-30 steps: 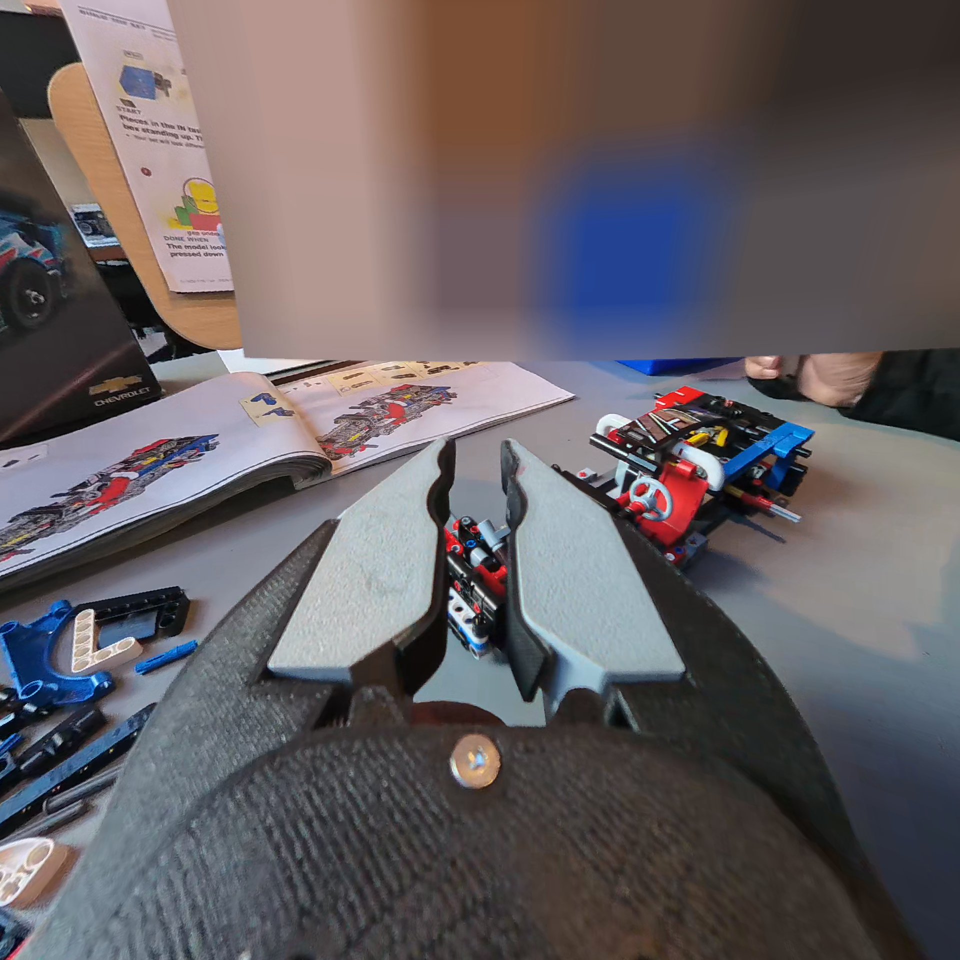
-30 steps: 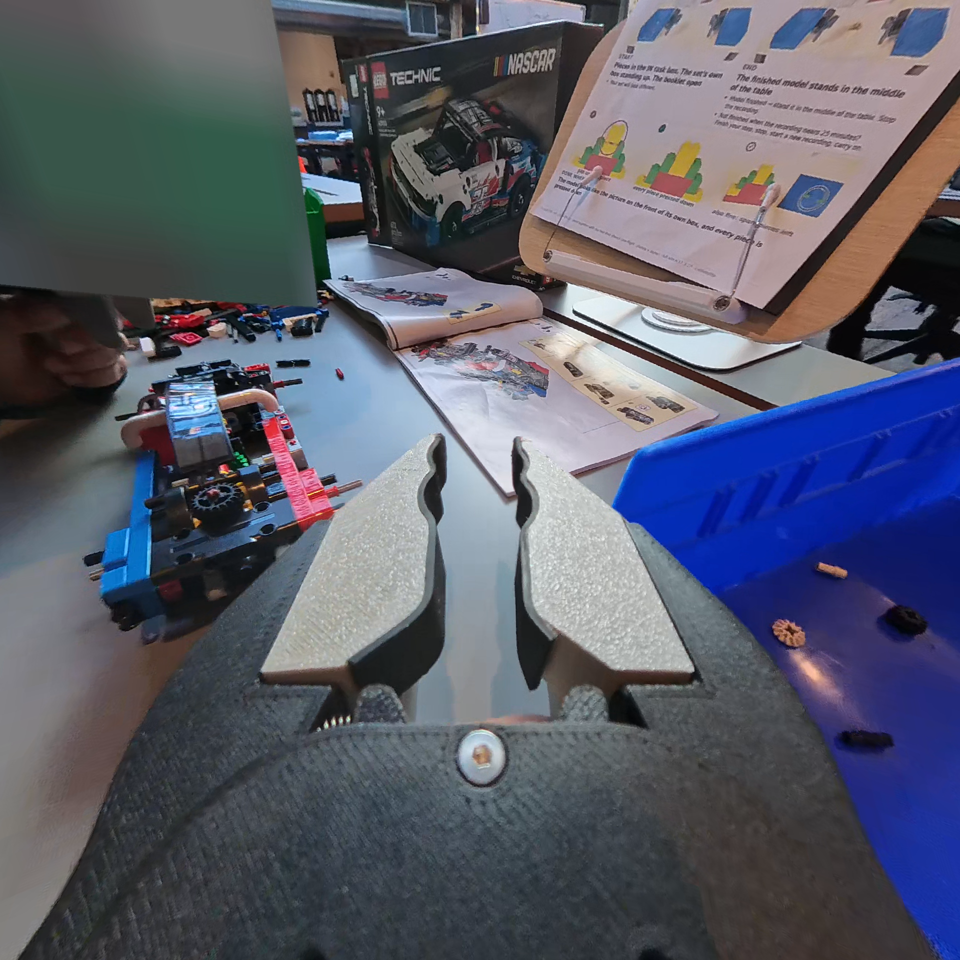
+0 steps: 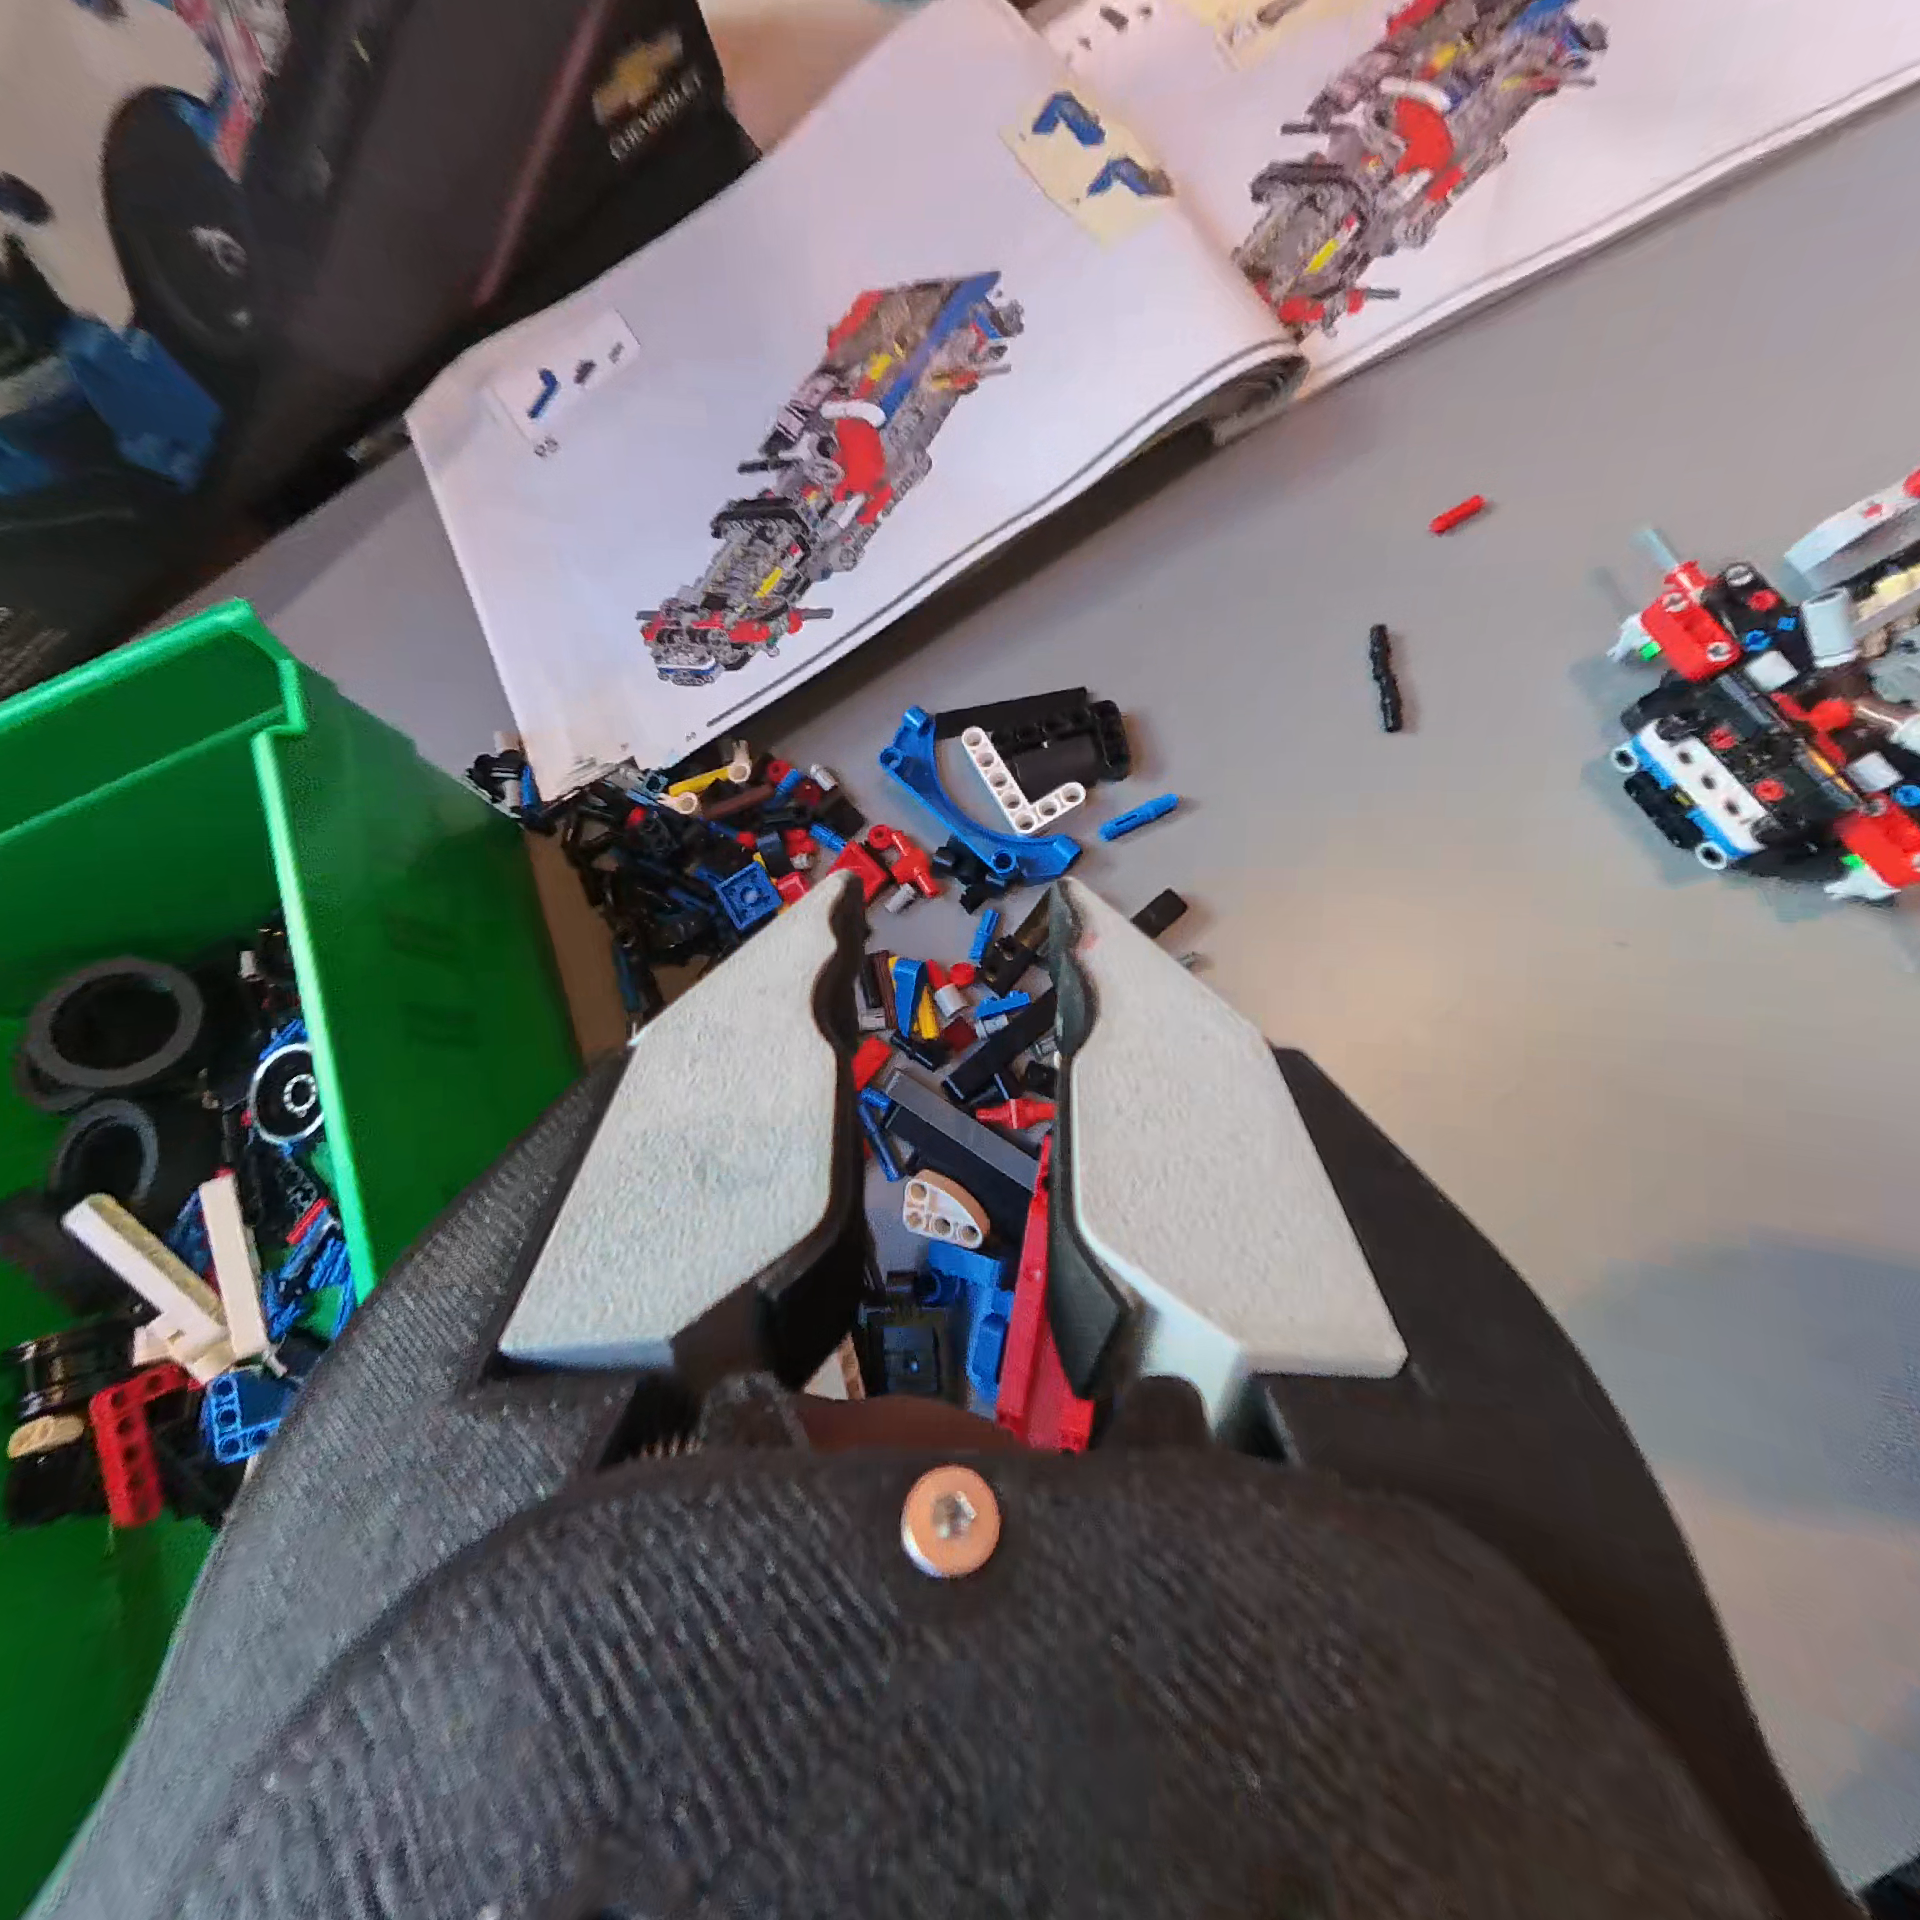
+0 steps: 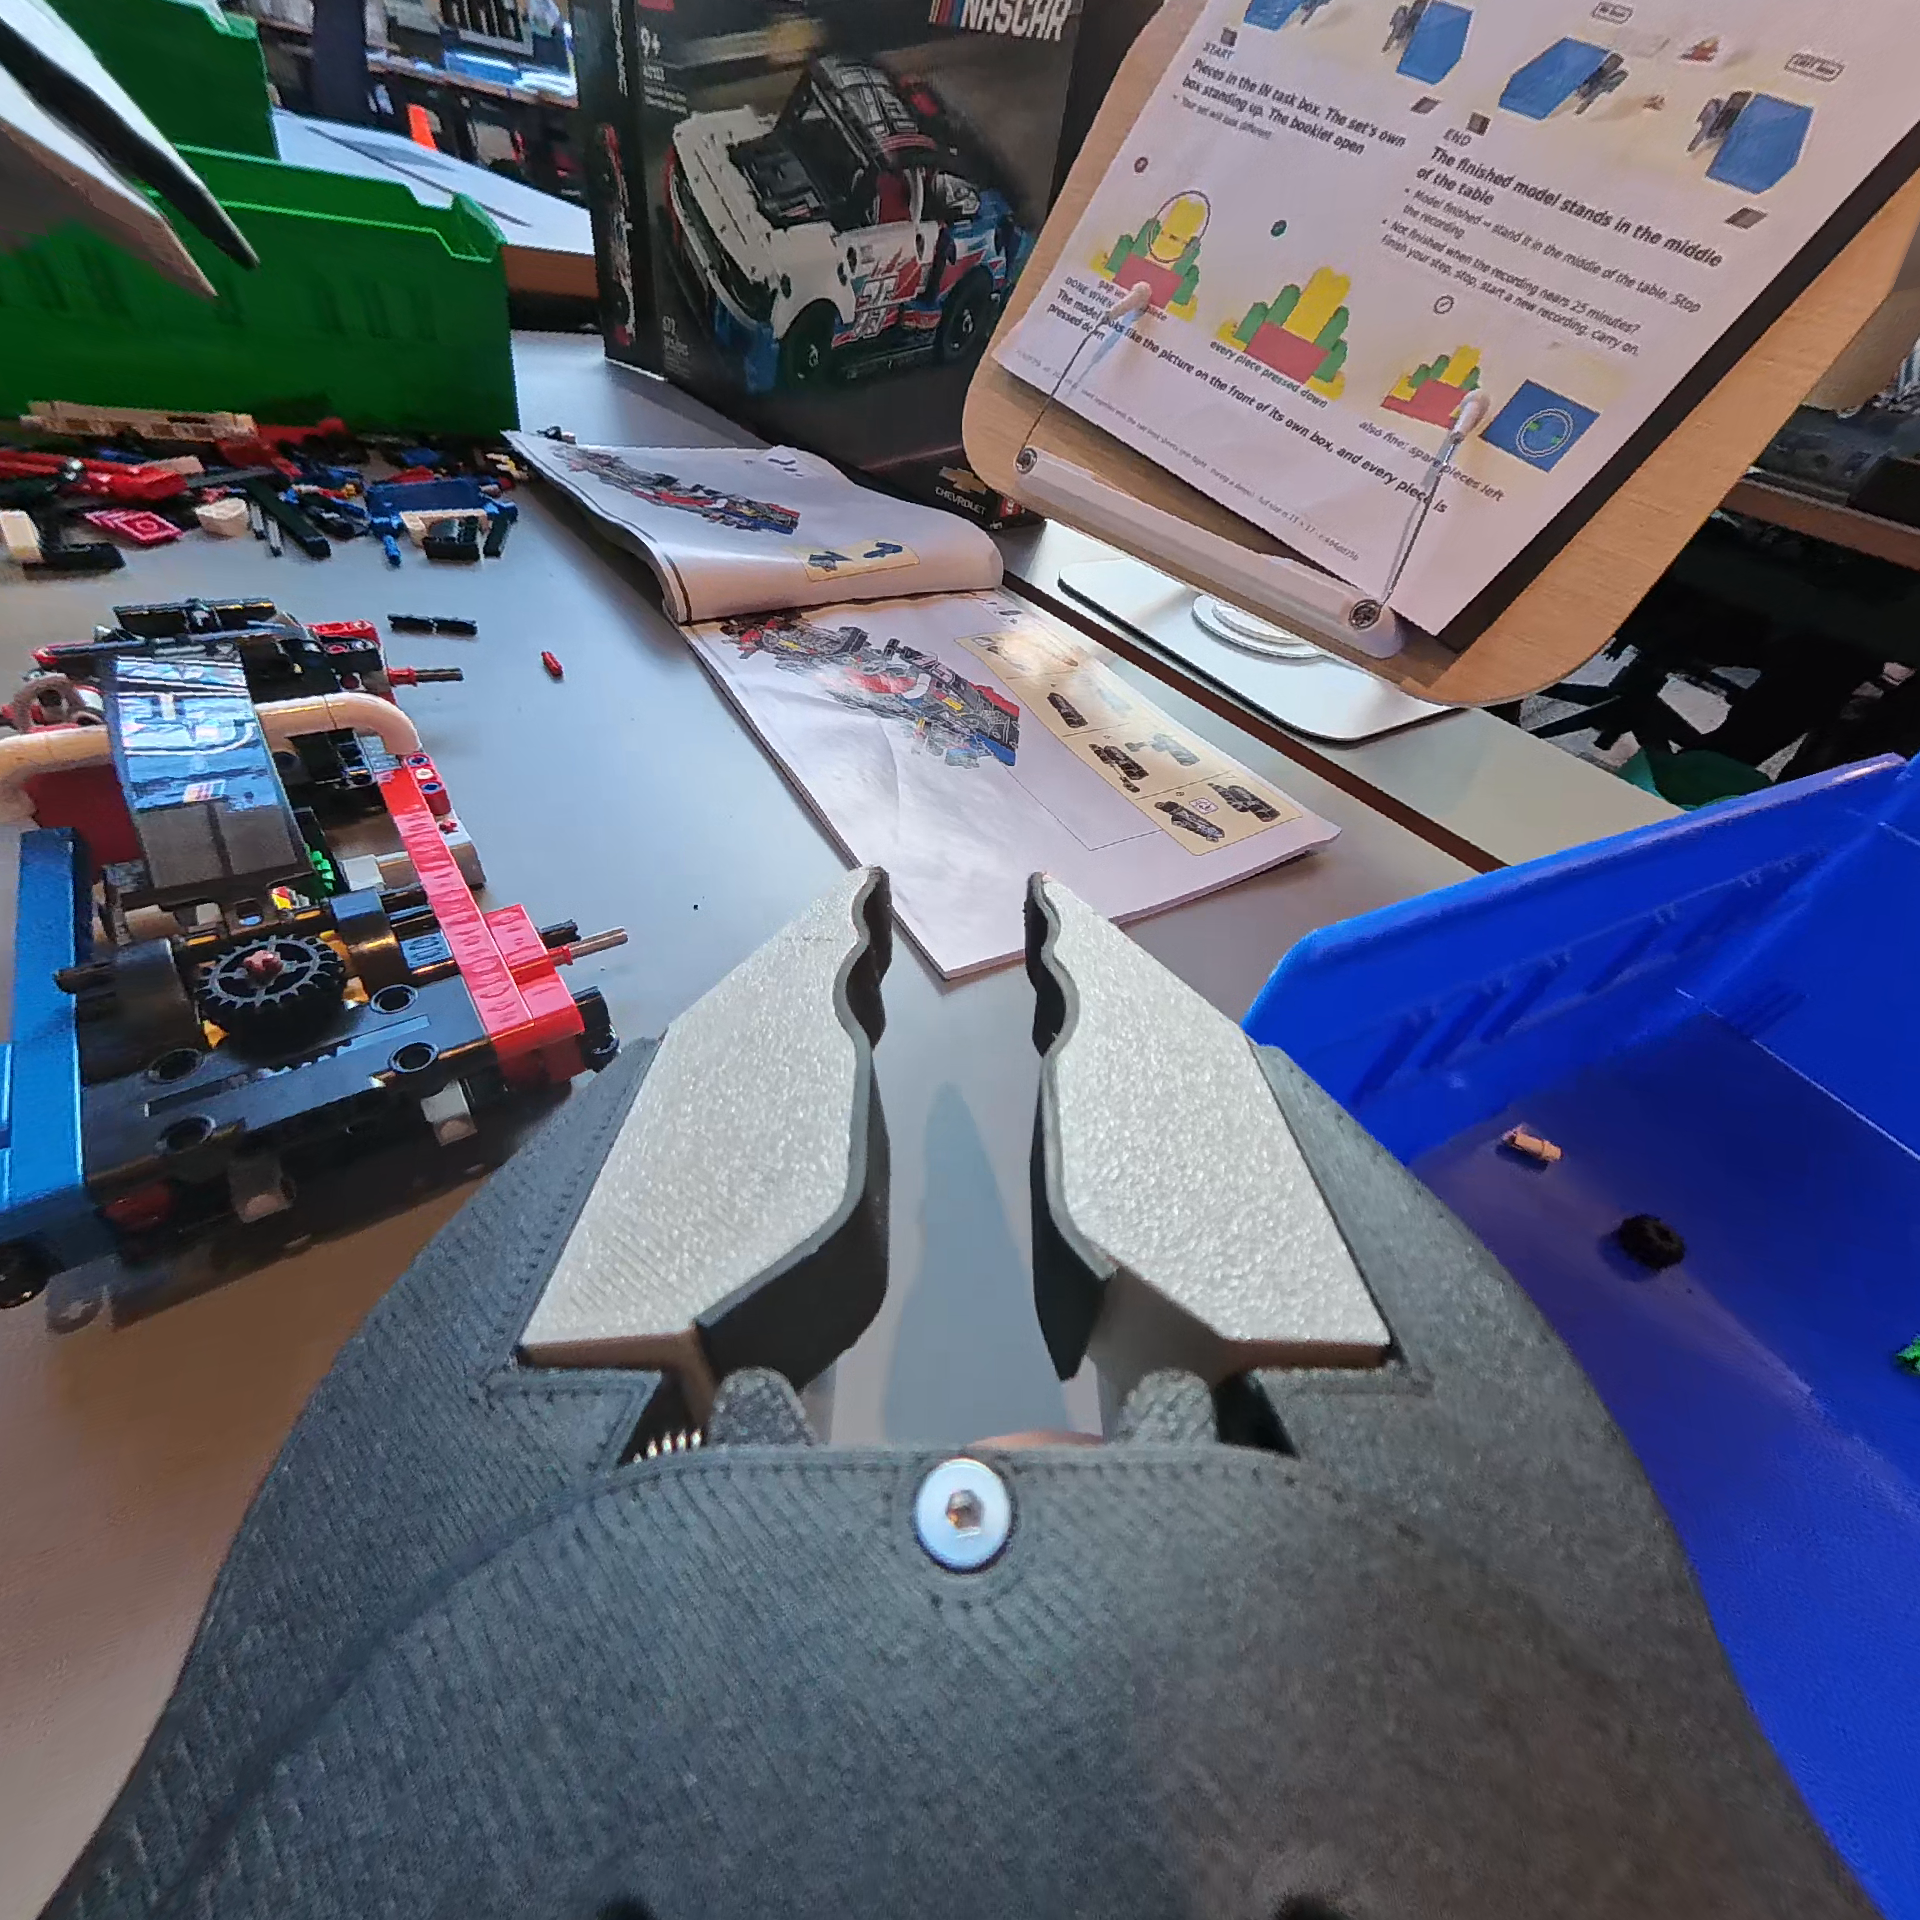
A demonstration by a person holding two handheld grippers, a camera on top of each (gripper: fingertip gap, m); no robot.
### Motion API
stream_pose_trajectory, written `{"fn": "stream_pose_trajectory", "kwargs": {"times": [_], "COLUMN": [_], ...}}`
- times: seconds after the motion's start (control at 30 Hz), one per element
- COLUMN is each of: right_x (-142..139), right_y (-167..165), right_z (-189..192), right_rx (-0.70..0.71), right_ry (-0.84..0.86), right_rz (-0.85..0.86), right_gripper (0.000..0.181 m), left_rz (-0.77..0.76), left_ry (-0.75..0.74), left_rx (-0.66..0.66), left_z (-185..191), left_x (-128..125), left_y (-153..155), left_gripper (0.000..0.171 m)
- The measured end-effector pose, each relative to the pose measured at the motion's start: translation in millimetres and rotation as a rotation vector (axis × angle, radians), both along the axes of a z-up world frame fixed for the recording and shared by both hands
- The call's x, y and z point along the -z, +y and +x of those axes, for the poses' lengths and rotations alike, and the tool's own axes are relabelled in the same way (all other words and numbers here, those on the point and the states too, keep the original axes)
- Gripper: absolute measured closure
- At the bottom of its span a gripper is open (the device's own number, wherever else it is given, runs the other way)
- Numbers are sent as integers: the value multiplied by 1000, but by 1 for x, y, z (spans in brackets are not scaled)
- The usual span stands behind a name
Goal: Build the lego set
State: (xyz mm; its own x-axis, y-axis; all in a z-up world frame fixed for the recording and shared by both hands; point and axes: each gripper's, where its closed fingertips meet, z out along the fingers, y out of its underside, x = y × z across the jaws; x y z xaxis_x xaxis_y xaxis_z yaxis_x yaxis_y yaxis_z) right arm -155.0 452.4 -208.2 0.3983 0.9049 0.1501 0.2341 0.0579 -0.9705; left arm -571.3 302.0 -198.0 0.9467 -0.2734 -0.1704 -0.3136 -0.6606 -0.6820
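Left wrist view: the left gripper (image 3: pixel 951 909) is held above a loose pile of small red, blue and black lego pieces (image 3: pixel 831 935) on the grey surface (image 3: pixel 1455 1039). Its fingers are parted a little, and nothing is held between them. A green plastic bin (image 3: pixel 301 831) with tyres and more pieces is seen beside the pile. An open paper instruction booklet (image 3: pixel 935 343) is laid just behind the pile. The half-built red, black and blue lego car (image 3: pixel 1787 769) is set well apart, to the right.

In the right wrist view, the right gripper (image 4: pixel 956 935) is held low over the bare surface, with its fingers parted a little and nothing between them. The lego car (image 4: pixel 260 914) is near it on the left, and a blue plastic bin (image 4: pixel 1610 1039) is on the right.

It looks like a piece is being looked for. Next, the right piece must be picked out of the crowded pile, so the fingers will need to be lowered around one piece only and closed gently.
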Motion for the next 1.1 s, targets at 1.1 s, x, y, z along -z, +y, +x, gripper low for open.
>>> {"fn": "stream_pose_trajectory", "kwargs": {"times": [1.1], "right_x": [0], "right_y": [7], "right_z": [3], "right_rx": [18], "right_ry": [26], "right_rz": [-48], "right_gripper": [161], "left_rz": [-262], "left_ry": [-84], "left_rx": [15], "left_z": [-13], "left_x": [44], "left_y": [32], "left_gripper": [154]}}
